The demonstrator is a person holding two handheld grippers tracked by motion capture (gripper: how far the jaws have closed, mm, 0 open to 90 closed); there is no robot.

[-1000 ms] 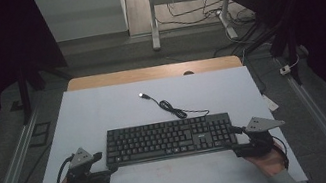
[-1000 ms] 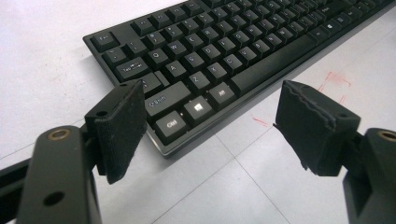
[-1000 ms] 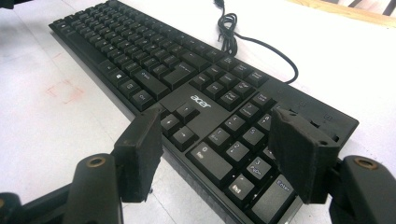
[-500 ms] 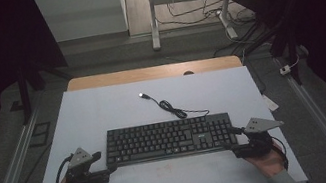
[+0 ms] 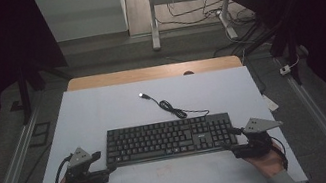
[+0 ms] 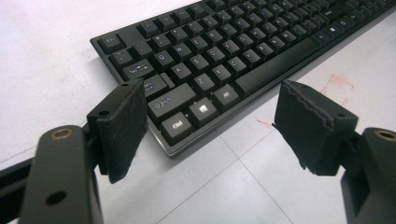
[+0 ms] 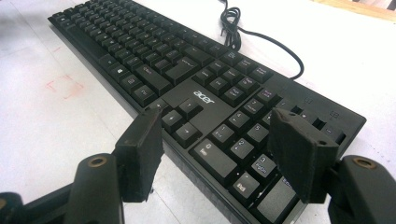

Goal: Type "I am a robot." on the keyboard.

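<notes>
A black keyboard (image 5: pixel 169 138) lies flat across the near middle of the white table top (image 5: pixel 103 112). Its cable (image 5: pixel 174 110) curls away toward the far side and ends in a loose USB plug (image 5: pixel 141 95). My left gripper (image 5: pixel 104 164) is open at the keyboard's front left corner. In the left gripper view the gripper (image 6: pixel 215 119) has that corner of the keyboard (image 6: pixel 187 116) between its spread pads. My right gripper (image 5: pixel 232 141) is open at the front right corner. In the right gripper view the gripper (image 7: pixel 219 149) straddles the numpad end of the keyboard (image 7: pixel 205 100). Neither gripper clamps the keyboard.
Faint red marks (image 6: pixel 338 86) sit on the table top just in front of the keyboard. A wooden strip (image 5: pixel 152 72) edges the far side. Beyond it are a desk leg (image 5: pixel 153 17) and floor cables. Metal rails (image 5: pixel 8 174) run along both sides.
</notes>
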